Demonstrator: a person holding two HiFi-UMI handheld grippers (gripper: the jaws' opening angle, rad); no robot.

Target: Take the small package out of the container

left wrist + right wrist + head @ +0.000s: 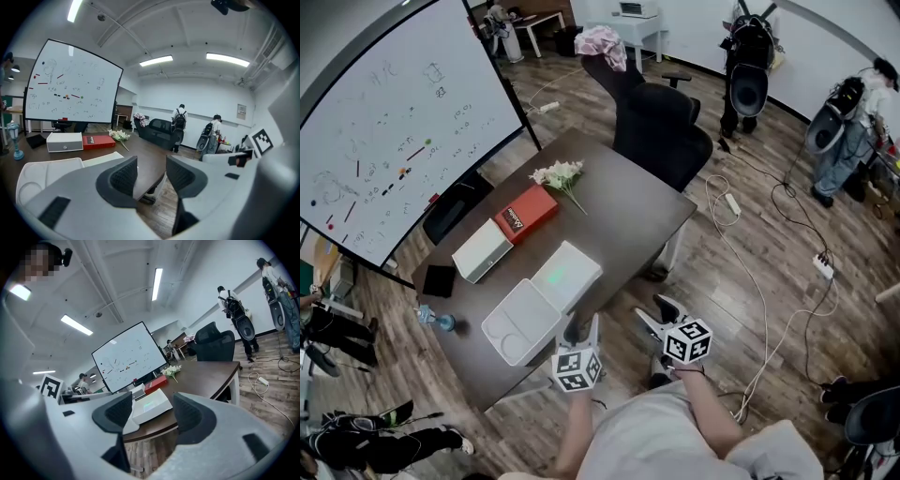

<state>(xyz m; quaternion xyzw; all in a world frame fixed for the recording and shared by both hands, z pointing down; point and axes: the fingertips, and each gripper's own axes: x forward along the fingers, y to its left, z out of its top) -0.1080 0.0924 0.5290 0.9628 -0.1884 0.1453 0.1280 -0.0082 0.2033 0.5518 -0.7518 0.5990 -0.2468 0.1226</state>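
Note:
A white open container (592, 266) stands on the dark table (628, 202) near its front edge, with its white lid (517, 323) lying flat beside it on the left. A pale, greenish shiny package (560, 277) lies inside. My left gripper (581, 328) hovers at the table's near edge, just short of the lid and container, jaws open and empty. My right gripper (652, 315) is off the table's front corner over the floor, jaws wide open and empty. In the right gripper view the container (154, 417) and package (151, 404) lie ahead of the right gripper (153, 408).
Farther back on the table are a white box (483, 250), a red box (527, 213), white flowers (561, 175) and a black pad (439, 279). A water bottle (437, 322) stands left of the lid. A whiteboard (394, 122) and office chair (661, 127) flank the table.

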